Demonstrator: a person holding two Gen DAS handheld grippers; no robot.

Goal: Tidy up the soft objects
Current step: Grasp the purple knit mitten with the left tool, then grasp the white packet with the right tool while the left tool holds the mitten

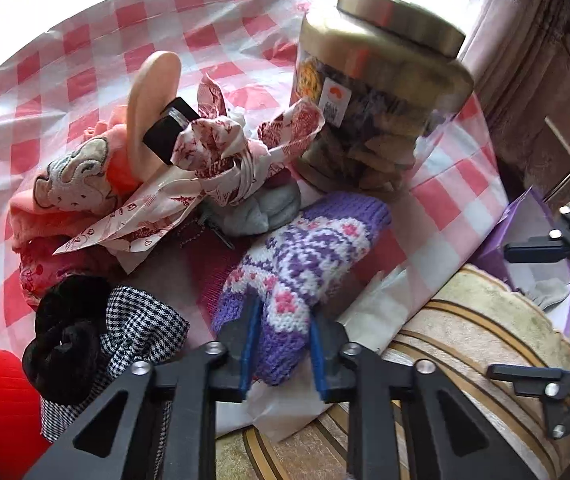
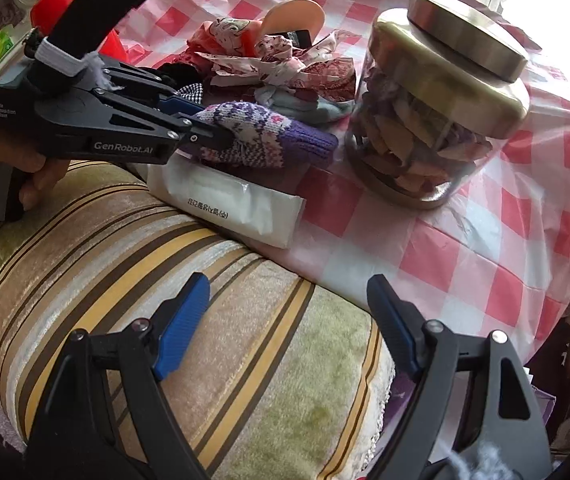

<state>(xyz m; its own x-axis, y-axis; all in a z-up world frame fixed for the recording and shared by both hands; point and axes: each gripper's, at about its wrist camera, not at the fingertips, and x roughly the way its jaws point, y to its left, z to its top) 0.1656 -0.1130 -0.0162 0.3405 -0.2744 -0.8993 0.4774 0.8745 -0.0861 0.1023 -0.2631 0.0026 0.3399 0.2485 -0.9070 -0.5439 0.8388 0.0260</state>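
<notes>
On checked tablecloth (image 1: pixel 97 56), left hand-held gripper (image 1: pixel 281 344) pinches knitted mitten (image 1: pixel 305 256).

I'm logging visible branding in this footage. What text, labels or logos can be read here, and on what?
"GenRobot.AI": side of the left gripper.
"Data Acquisition System": its body, small, only roughly legible.
White packet: one upside-down printed line, not readable.
Jar label: orange logo, print too blurred.

a glass jar (image 2: pixel 437 120) with a metal lid (image 2: pixel 467 36), filled with dried pieces, stands upright on a red-and-white checked tablecloth (image 2: pixel 505 240), near a white packet (image 2: pixel 229 204) lying flat at the cloth's edge beside a striped cushion (image 2: pixel 165 300).
</notes>
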